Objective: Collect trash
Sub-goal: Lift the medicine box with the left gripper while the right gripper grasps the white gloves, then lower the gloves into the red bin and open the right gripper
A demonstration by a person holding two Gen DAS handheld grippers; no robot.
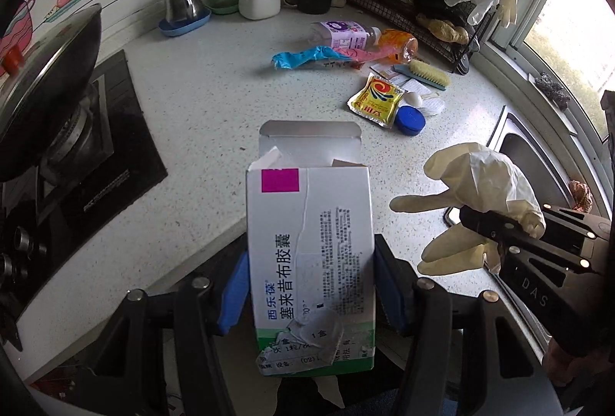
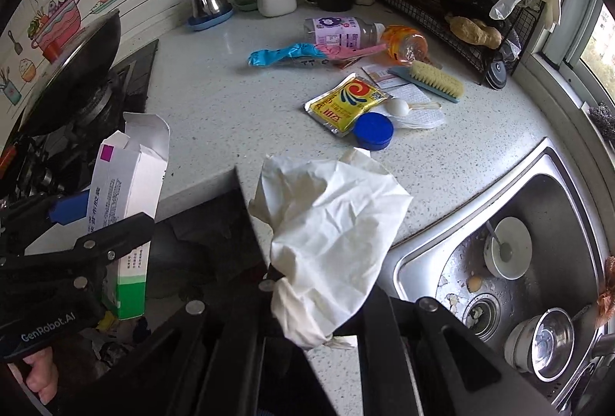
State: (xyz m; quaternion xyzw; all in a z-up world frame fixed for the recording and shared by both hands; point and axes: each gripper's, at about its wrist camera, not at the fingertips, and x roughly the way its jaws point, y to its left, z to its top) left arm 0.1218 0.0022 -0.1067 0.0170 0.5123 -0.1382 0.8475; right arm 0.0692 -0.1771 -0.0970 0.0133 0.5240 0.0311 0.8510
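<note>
Left claw (image 1: 309,295): pointed steeply down over the front edge of the surface (image 1: 215,101); blue pads clamped on both sides of a box (image 1: 309,262).
Right claw (image 2: 307,304): also tilted steeply down, jaws pressed together on a glove (image 2: 334,235); a bare hand (image 2: 38,377) is seen at the left claw's handle in the right wrist view.
Box: white carton with a green base band and a pink square, top flap open, front torn, held upright above the surface edge.
Glove: cream, crumpled, fingers dangling, held clear of the surface, beside the sink (image 2: 423,262).
Remaining litter: a yellow packet (image 1: 376,101), a blue lid (image 1: 410,120) and two bottles (image 1: 346,35) are left lying mid-surface.
Edges: stove (image 1: 96,147) at left, sink at right, bare speckled surface between.
</note>
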